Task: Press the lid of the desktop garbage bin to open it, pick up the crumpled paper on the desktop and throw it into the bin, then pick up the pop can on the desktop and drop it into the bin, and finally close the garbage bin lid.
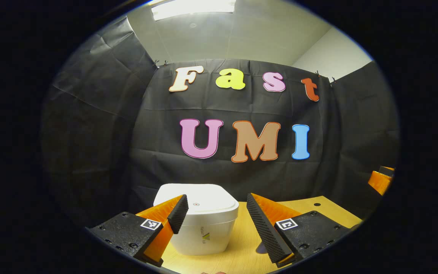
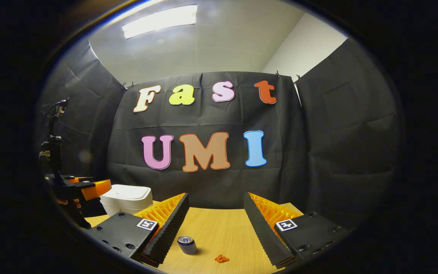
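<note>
Clearly the white, round-cornered plastic bin (image 1: 198,224) stands with its lid shut on the pale wooden worktop (image 1: 242,243), just ahead of the left claw (image 1: 213,215), which is spread wide and holds nothing. The right claw (image 2: 215,224) gapes equally empty above the small silver pop can (image 2: 187,244), standing upright, and a little orange crumpled scrap (image 2: 221,258) near it. The can is probably light, smooth and easily dented: grip its sides mid-height. The scrap should squash softly. The lid likely wants a firm downward press.
</note>
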Action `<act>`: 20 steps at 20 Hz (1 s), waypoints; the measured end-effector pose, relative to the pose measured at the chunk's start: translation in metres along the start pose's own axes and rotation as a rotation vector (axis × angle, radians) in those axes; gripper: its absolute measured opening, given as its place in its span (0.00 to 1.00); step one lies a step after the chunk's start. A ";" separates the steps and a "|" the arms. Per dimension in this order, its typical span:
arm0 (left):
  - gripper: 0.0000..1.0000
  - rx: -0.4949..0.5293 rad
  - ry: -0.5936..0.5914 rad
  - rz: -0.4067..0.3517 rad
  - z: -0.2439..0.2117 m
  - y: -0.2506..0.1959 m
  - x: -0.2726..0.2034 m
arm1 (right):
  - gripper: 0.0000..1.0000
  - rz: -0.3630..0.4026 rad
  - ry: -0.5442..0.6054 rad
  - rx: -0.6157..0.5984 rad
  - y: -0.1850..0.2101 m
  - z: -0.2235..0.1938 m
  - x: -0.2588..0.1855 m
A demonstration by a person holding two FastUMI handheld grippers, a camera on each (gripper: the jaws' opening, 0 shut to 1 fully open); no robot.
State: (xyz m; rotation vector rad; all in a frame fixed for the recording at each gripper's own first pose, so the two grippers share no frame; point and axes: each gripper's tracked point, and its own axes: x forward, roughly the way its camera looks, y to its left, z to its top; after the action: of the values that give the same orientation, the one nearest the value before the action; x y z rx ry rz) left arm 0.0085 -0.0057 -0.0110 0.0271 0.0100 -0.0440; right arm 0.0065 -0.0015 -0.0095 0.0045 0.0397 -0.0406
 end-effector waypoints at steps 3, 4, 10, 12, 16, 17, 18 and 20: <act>0.93 0.007 0.002 -0.004 0.000 -0.001 0.000 | 0.96 0.001 -0.005 -0.002 0.000 0.000 -0.001; 0.93 0.008 0.002 -0.005 0.001 -0.001 0.000 | 0.96 -0.001 -0.006 -0.001 0.000 0.001 -0.001; 0.93 0.013 0.000 -0.004 0.001 0.001 0.000 | 0.96 -0.005 -0.005 0.010 -0.002 -0.002 -0.001; 0.93 0.018 -0.005 -0.005 0.003 0.000 -0.001 | 0.96 -0.008 -0.006 0.013 -0.003 -0.001 0.000; 0.93 0.035 -0.013 -0.002 0.007 0.003 0.003 | 0.96 0.000 -0.006 0.007 0.000 0.000 0.001; 0.93 0.039 -0.021 0.004 0.010 0.005 0.004 | 0.96 0.002 -0.006 0.001 0.001 0.000 0.000; 0.92 0.041 -0.027 0.005 0.012 0.005 0.004 | 0.96 0.003 -0.005 -0.005 0.002 -0.001 0.001; 0.92 0.048 -0.031 -0.007 0.014 0.002 0.008 | 0.96 0.003 -0.002 -0.009 0.002 -0.002 0.002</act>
State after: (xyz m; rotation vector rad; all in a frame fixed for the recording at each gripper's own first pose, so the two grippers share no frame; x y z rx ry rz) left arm 0.0163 -0.0039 0.0028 0.0741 -0.0219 -0.0512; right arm 0.0082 0.0007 -0.0113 -0.0046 0.0383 -0.0371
